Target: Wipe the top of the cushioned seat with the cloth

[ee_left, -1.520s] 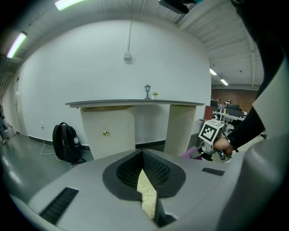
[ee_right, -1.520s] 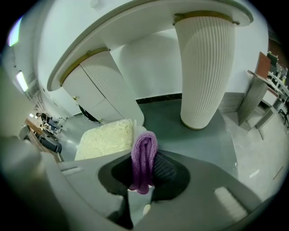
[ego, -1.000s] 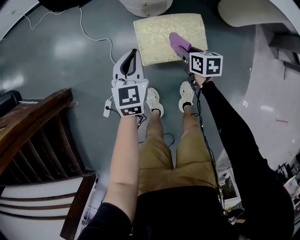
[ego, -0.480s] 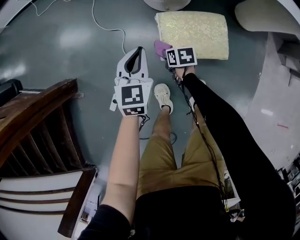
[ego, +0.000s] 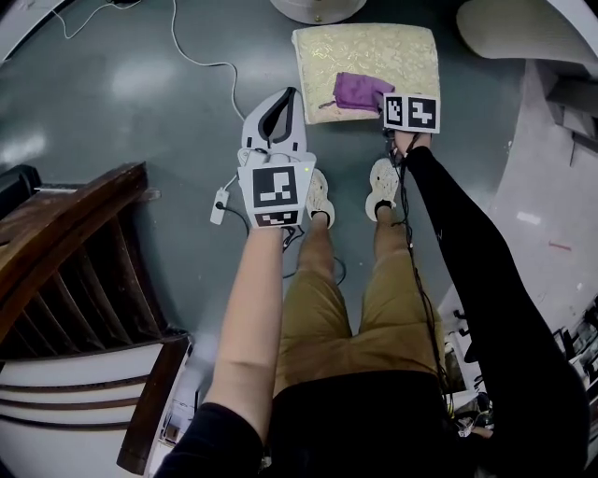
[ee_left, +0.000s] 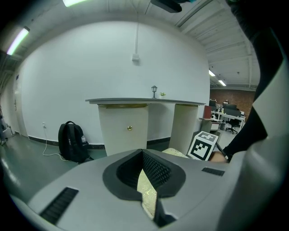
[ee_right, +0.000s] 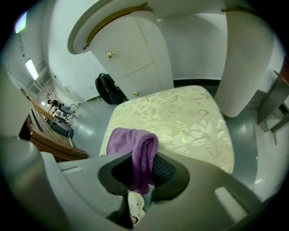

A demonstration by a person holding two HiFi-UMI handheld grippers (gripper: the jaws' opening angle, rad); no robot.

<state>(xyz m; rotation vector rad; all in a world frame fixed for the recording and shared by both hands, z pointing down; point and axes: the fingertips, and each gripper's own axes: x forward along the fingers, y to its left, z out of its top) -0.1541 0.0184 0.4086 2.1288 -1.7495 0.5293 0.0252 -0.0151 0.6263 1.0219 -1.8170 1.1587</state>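
The cushioned seat (ego: pixel 374 49) is a pale gold floral pad on the floor ahead of the person's feet; it fills the middle of the right gripper view (ee_right: pixel 185 119). The purple cloth (ego: pixel 360 91) lies bunched on its near edge. My right gripper (ego: pixel 388 101) is shut on the cloth (ee_right: pixel 137 146), one fold of which hangs down between the pads. My left gripper (ego: pixel 277 95) hovers over the grey floor left of the seat, shut with nothing in it. Past its jaws in the left gripper view (ee_left: pixel 145 178) a strip of the seat (ee_left: pixel 145 191) shows.
A dark wooden stair rail (ego: pixel 65 243) stands at the left. A white cable (ego: pixel 201 61) and plug (ego: pixel 221 201) lie on the floor. A white pedestal (ego: pixel 318 7) stands behind the seat and white curved furniture (ego: pixel 523 28) at the right. A black backpack (ee_left: pixel 71 140) leans by the wall.
My right gripper swept the cloth off toward the seat's near left corner, then back onto the seat's near edge. The left gripper stayed put beside the seat.
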